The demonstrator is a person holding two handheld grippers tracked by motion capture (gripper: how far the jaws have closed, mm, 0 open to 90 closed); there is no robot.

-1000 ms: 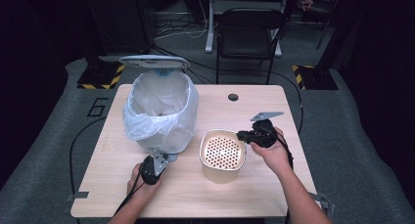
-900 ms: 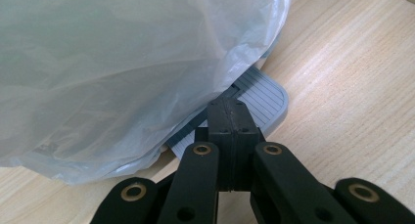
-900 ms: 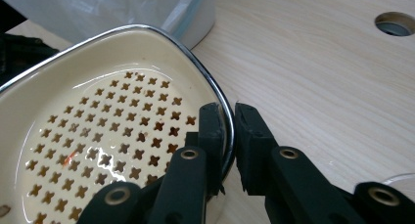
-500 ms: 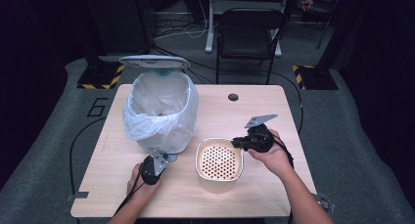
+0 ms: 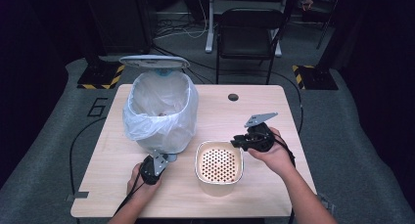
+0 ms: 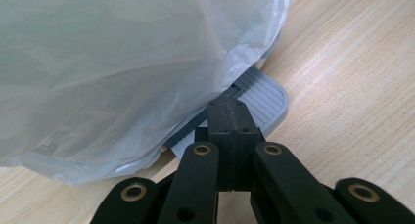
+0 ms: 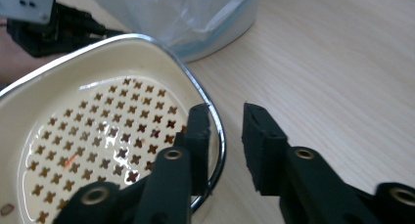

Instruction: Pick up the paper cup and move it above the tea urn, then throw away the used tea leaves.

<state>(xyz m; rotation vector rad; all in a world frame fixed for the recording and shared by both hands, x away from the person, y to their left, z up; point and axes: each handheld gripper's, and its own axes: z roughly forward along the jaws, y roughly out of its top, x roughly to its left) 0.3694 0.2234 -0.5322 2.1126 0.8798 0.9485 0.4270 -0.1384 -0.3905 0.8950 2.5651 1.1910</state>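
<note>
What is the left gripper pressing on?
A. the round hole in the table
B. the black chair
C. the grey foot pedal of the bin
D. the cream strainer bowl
C: in the left gripper view the shut left gripper rests its tips on the grey ribbed foot pedal that sticks out under the bin's clear plastic bag, and the white lid stands open.

A cream basket [image 5: 219, 163] with a perforated bottom stands upright on the table, near the lined bin's grey pedal [image 6: 262, 98].
</note>
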